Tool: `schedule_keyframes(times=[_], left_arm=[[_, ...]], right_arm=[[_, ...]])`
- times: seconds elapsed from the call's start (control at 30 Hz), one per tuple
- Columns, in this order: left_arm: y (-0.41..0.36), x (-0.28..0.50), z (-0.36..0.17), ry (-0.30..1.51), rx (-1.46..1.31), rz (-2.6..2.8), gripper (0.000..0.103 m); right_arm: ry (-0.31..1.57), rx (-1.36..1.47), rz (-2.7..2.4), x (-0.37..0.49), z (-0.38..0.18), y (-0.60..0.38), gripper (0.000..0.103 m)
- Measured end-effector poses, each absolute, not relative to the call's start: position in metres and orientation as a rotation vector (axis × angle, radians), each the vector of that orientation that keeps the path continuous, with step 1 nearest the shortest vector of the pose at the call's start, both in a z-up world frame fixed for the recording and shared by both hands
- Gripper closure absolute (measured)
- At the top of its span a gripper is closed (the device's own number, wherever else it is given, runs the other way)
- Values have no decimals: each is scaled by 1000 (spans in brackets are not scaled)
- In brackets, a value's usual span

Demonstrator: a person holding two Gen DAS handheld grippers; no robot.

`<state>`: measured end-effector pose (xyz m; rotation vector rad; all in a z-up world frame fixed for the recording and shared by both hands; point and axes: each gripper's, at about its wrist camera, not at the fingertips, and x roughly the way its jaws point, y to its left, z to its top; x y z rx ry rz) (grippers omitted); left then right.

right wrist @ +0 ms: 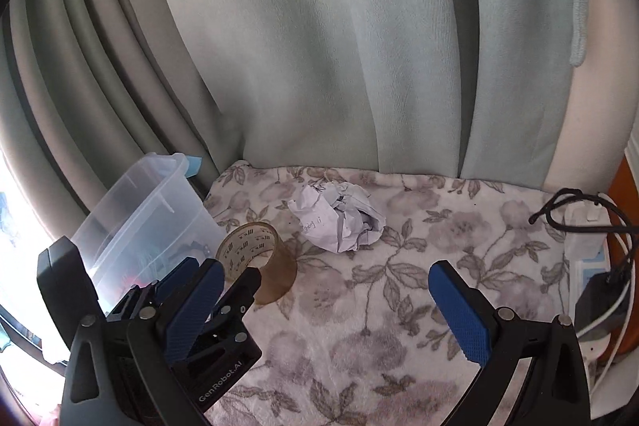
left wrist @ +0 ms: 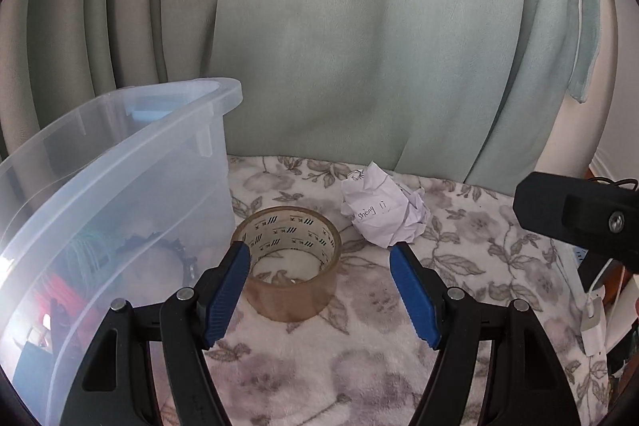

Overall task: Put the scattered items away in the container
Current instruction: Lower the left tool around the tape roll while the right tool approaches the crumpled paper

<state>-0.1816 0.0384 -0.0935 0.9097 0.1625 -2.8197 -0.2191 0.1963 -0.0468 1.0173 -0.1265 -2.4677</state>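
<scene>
- Tape roll (left wrist: 289,262) stood on its side edge on the floral blanket (left wrist: 459,266), just beside the clear plastic container (left wrist: 120,186) and outside it; its open core faced up.
- Crumpled paper ball (left wrist: 385,212) lay a little farther back on the blanket, near the roll but apart from it, also outside the container.
- Through the container's cloudy wall some things showed at the bottom: green and red strands and something dark. What they were could not be told.
- Left gripper (left wrist: 319,258) had its blue pads spread wide and empty, one pad just at the near rim of the roll, the other off to the roll's right.
- Right gripper (right wrist: 325,286) was likewise wide and held nothing, low over bare blanket to the right of the roll.
- Risks, as a judgement: the roll's glossy curved wall could slip from the pads if squeezed off-centre, and it could be knocked over or rolled away by one pad touching first.
- The container wall stood close to the left pad, so a sideways approach could bump it and shift it.
- The paper ball was light and springy; a loose pinch might drop it short of the rim.
</scene>
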Motion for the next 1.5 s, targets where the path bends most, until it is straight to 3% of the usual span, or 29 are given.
schedule_keyframes(times=[0.5,0.7,1.17,1.33,1.5], left_arm=[[25,-229,-117,177,987,-2776,30],[15,-236,-125,284,1061,-2770,30],[32,-250,-134,98,1046,-2730,30],[30,-258,-136,111,1068,-2722,44],[26,-264,-138,131,1054,-2708,56]], right_arm=[[61,1154,-2393,-294,-74,156,0],[-3,1194,-2335,-320,-94,158,0],[-87,1342,-2182,-369,-154,143,0],[-174,1360,-2168,-377,-162,143,3],[-273,1340,-2151,-375,-160,149,21]])
